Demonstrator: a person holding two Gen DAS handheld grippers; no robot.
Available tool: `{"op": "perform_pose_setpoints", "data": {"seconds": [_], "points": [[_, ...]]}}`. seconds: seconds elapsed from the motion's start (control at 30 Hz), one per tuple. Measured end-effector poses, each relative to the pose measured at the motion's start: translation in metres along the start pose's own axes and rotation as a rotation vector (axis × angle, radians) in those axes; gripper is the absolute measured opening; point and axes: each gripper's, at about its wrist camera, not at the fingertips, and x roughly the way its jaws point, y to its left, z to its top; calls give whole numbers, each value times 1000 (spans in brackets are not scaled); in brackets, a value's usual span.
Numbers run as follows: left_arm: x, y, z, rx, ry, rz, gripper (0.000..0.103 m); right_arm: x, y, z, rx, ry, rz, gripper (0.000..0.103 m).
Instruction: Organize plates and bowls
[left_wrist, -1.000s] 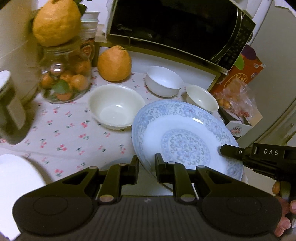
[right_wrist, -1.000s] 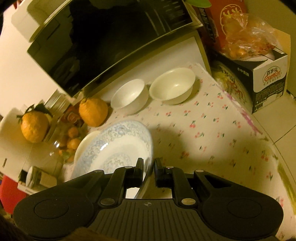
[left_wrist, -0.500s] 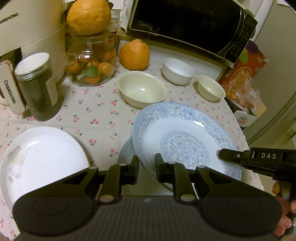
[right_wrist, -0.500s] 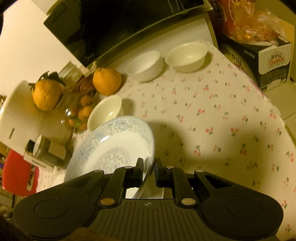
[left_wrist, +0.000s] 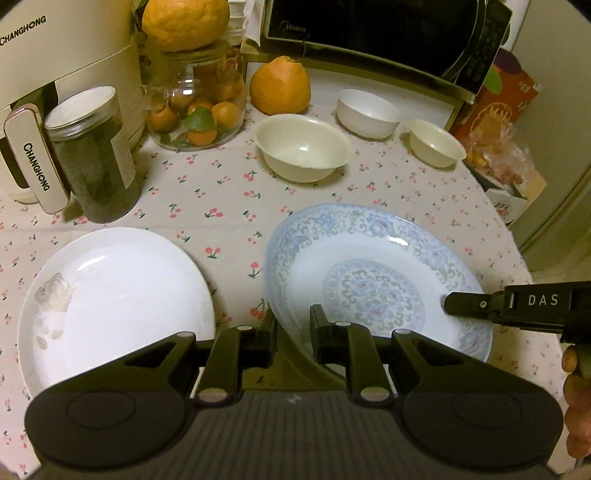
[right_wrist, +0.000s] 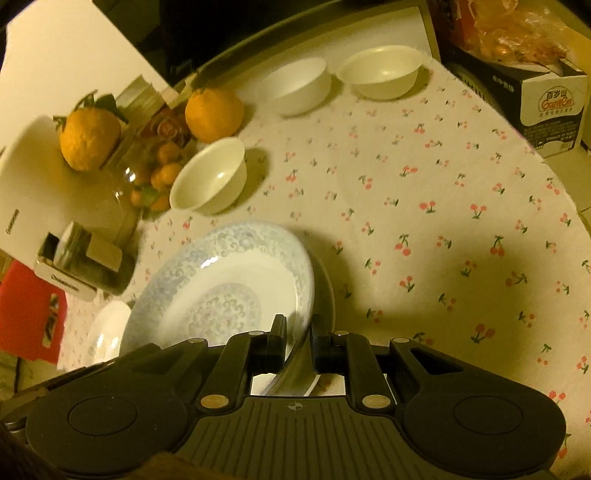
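pitched steeply down at lower centre of each view, left gripper (left_wrist: 293, 326) and right gripper (right_wrist: 298, 338) clamped on opposite rims of blue-patterned plate (left_wrist: 373, 273), tilted above cherry-print table (left_wrist: 221, 199) beside white plate (left_wrist: 114, 299).

I can read "CHANGHONG" on the big white cooker (left_wrist: 66, 55), up near its top. The same word, "CHANGHONG", runs down the cooker's white handle (left_wrist: 37, 166). The black microwave (left_wrist: 369, 33) says "Midea" in small pale letters on its door. My other claw (left_wrist: 452, 303) reaches in from the side, and its black arm says "DAS" in white letters. The white box (right_wrist: 554, 107) past the table edge says "Ganten" in orange, with Chinese signs above it that I cannot read well. The dark jar (left_wrist: 92, 155) has a paper label, but its words are too small for me to read.
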Motion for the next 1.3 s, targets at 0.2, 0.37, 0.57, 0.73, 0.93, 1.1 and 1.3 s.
{"op": "perform_pose_setpoints", "data": {"seconds": [0.2, 0.37, 0.57, 0.73, 0.93, 1.1, 1.3], "points": [[1, 2, -2, 8, 3, 10, 16, 6, 2, -2, -1, 21, -13, 15], [2, -1, -4, 23, 1, 18, 17, 7, 2, -2, 2, 29, -24, 15], [4, -2, -5, 37, -1, 29, 17, 7, 3, -2, -8, 32, -29, 15], [6, -2, -6, 42, 6, 32, 17, 7, 5, -2, -20, 31, -41, 15], [8, -6, -10, 67, 3, 51, 19, 5, 7, -2, -25, 31, -51, 15], [9, -7, -10, 79, 2, 57, 20, 3, 7, -1, -15, 31, -51, 15], [11, -8, -12, 93, -1, 62, 20, 1, 6, 1, -6, 32, -53, 13]]}}
